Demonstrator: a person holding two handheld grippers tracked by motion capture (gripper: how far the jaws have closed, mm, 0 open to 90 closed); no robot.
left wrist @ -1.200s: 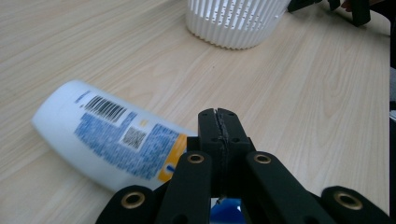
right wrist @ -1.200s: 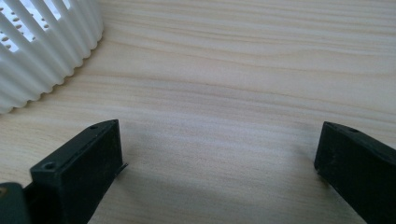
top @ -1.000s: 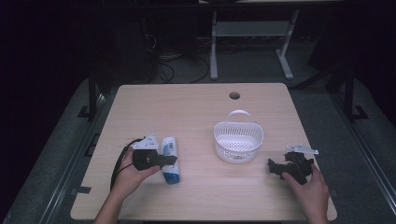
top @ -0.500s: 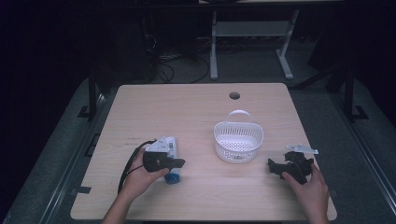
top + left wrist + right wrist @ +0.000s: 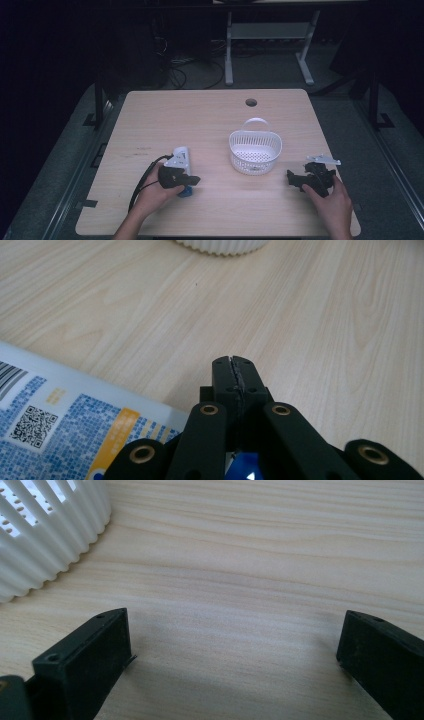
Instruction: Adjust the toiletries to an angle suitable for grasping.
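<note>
A white tube with a blue mosaic print [image 5: 180,156] [image 5: 55,420] lies on the table at the front left, its blue cap [image 5: 185,191] pointing to the near edge. My left gripper [image 5: 193,179] [image 5: 234,365] hovers low over the tube's cap end, jaws shut tip to tip with nothing between them. A bit of blue shows under its body. A white slatted basket [image 5: 255,150] [image 5: 45,535] stands at mid-right. My right gripper [image 5: 292,177] [image 5: 235,645] rests near the table's right front, jaws wide open over bare wood, the basket to its left.
The wooden table [image 5: 200,120] has a round cable hole [image 5: 251,102] at the back. The basket's base [image 5: 220,245] shows at the top of the left gripper view. A black cable [image 5: 142,182] trails from the left gripper. Dark floor and a desk frame lie beyond.
My left gripper has moved right and down across the tube, which it now partly covers. The right gripper has stayed put.
</note>
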